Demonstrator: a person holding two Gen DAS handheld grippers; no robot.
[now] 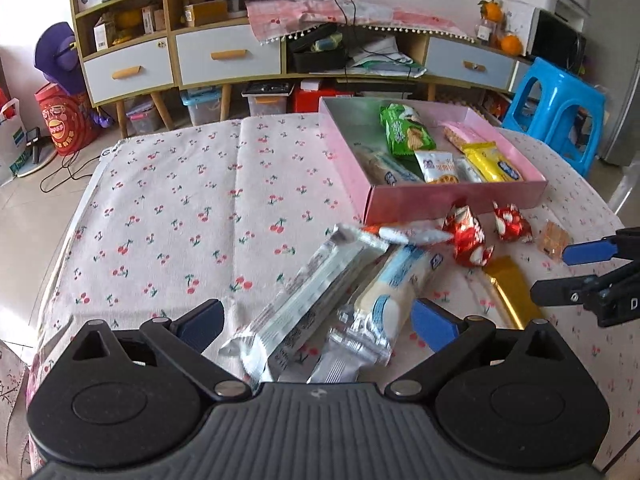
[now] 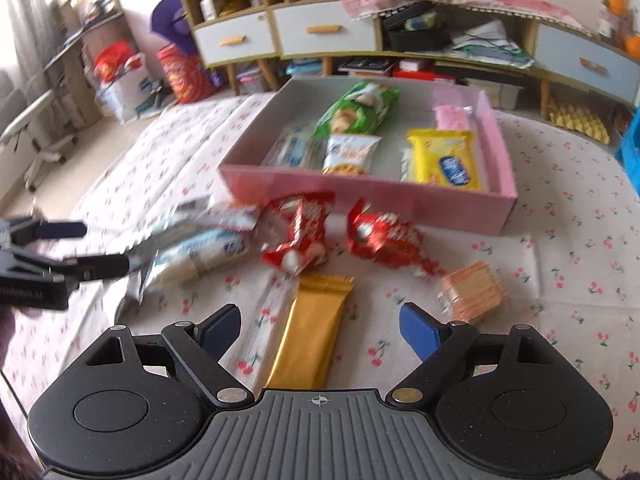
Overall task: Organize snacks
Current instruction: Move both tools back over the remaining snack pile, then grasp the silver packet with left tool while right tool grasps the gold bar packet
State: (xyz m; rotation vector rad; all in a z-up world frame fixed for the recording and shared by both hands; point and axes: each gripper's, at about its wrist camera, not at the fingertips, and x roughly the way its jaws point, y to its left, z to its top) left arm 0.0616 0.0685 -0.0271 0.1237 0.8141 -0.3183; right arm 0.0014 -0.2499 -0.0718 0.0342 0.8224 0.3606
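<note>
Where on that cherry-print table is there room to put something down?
The cherry-print tablecloth is bare left of the shallow pink cardboard box. Crowded: the loose snack wrappers in front of the box, and the box's near half.

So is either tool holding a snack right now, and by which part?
Nothing is held. The left tool stands open around two silver-and-blue wrapped packets, and the right tool open over the gold foil bar.
</note>
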